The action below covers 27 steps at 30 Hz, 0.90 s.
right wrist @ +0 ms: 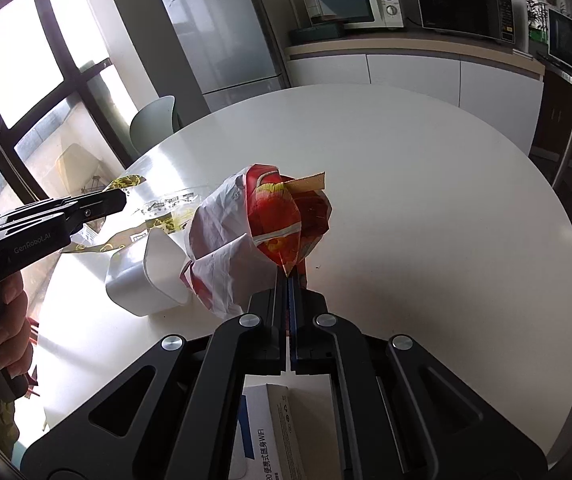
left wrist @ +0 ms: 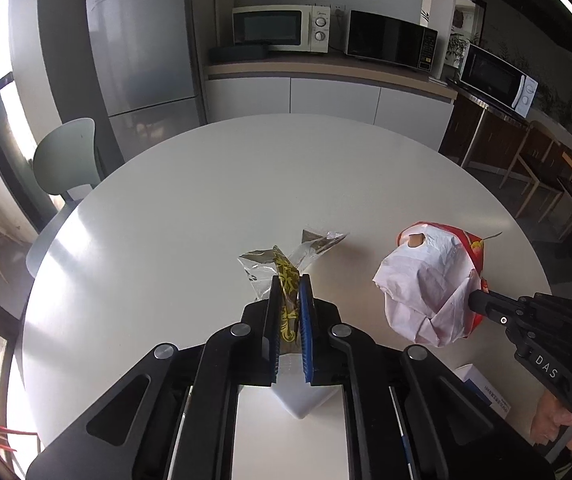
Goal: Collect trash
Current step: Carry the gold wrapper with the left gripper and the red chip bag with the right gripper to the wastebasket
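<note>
Right wrist, white bin (right wrist: 153,280) beside red bag (right wrist: 286,216)

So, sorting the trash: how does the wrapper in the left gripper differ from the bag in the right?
The wrapper is clear plastic with gold print; the bag is red, with white paper. The wrapper is thin and flat; the bag is bulky and crumpled. Both are clamped and held above the table.

Far half of table (left wrist: 245,168) bare; white bin (right wrist: 145,276) and box (right wrist: 269,432) crowd near edge.
</note>
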Motion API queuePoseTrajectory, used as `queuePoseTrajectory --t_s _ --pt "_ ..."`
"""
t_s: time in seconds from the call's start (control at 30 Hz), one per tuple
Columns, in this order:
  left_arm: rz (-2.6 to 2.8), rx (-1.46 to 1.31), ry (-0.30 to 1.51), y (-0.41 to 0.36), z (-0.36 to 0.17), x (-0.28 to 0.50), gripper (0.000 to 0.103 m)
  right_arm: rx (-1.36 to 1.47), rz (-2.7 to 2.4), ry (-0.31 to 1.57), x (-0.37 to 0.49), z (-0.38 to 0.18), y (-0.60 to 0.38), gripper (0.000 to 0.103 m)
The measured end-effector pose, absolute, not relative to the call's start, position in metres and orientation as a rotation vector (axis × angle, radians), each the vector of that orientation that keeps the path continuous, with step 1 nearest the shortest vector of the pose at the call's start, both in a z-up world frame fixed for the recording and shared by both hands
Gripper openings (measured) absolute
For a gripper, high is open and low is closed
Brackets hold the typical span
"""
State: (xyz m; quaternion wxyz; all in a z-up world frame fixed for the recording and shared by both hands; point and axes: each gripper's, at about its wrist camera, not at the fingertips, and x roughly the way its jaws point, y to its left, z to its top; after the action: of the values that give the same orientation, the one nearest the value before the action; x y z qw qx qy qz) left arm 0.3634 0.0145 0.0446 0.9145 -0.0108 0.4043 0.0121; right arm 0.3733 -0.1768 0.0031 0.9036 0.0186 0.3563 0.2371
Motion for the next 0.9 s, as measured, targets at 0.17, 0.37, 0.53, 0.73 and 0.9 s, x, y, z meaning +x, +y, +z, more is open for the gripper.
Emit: queuePoseTrajectory --t_s 0.17,0.37,0.53,0.73,0.9 --pt "0.039 -0.03 0.772 0.024 0.066 0.34 0.007 0.02 0.466 0.697 0.35 0.017 -0.179 0.0" --pt "0.057 -0.055 0.699 0.038 0.092 0.304 0.007 -0.008 0.463 0.643 0.318 0.036 -0.175 0.0" --pt "0.06 -0.091 0.637 0.048 0.109 0.266 0.006 -0.012 0.464 0.603 0.288 0.048 -0.176 0.0" --pt "0.035 -0.117 0.573 0.05 0.12 0.216 0.006 -0.017 0.471 0.566 0.251 0.053 -0.177 0.0" --pt "0.006 -0.127 0.545 0.046 0.117 0.184 0.006 -0.002 0.471 0.559 0.225 0.044 -0.181 0.0"
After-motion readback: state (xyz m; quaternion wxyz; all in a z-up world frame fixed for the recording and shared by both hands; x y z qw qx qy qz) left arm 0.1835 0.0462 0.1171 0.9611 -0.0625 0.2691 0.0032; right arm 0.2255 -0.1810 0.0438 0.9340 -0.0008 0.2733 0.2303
